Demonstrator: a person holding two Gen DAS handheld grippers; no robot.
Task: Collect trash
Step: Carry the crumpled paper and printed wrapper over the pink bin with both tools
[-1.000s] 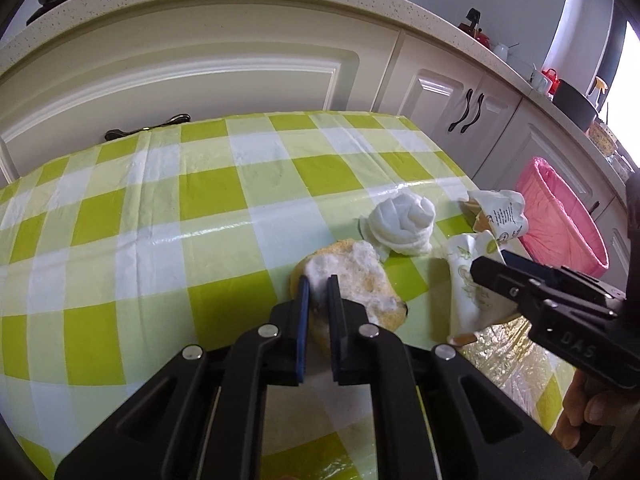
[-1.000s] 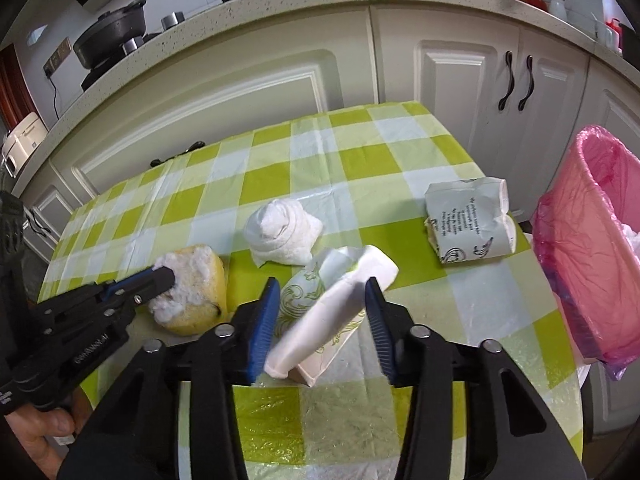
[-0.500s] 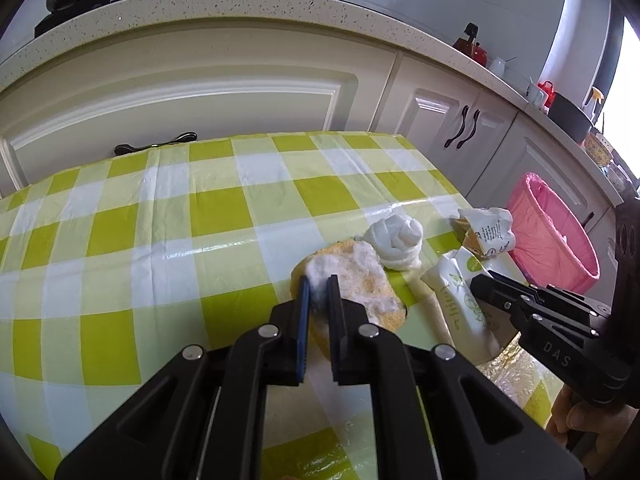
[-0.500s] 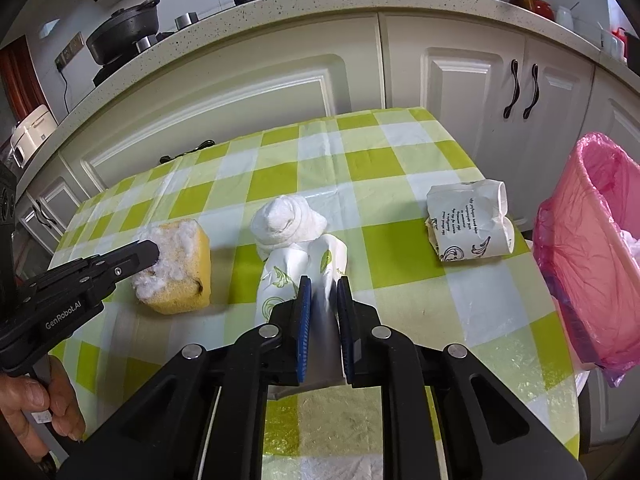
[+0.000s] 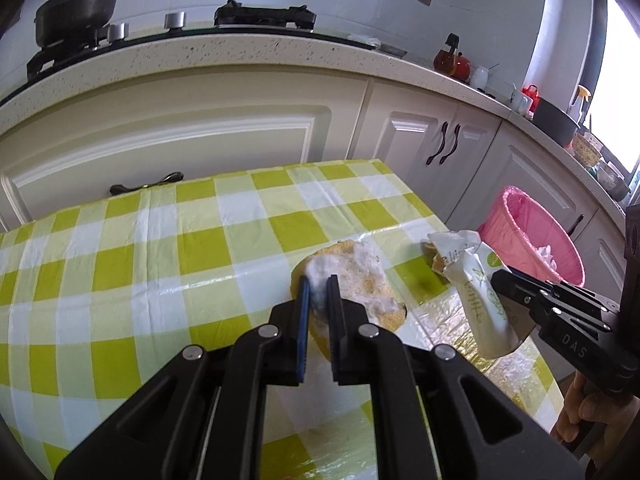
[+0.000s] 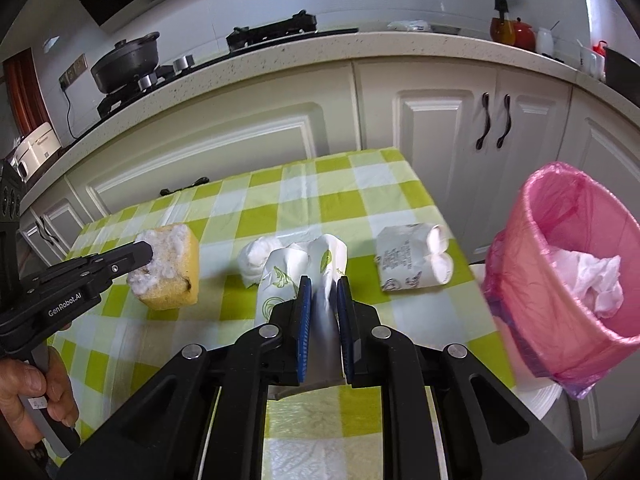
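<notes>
The left hand-held gripper [image 5: 317,285] is clamped on a yellow foam sponge with a white fuzzy top [image 5: 360,280], held above the green-and-white checked surface [image 5: 160,264]. The right hand-held gripper [image 6: 322,286] pinches a flattened white paper wrapper with green leaf print [image 6: 292,268]. Beyond lie a crumpled white tissue [image 6: 256,256] and a squashed printed paper cup [image 6: 412,264]; a pink-lined bin [image 6: 568,280] stands beside the surface.
</notes>
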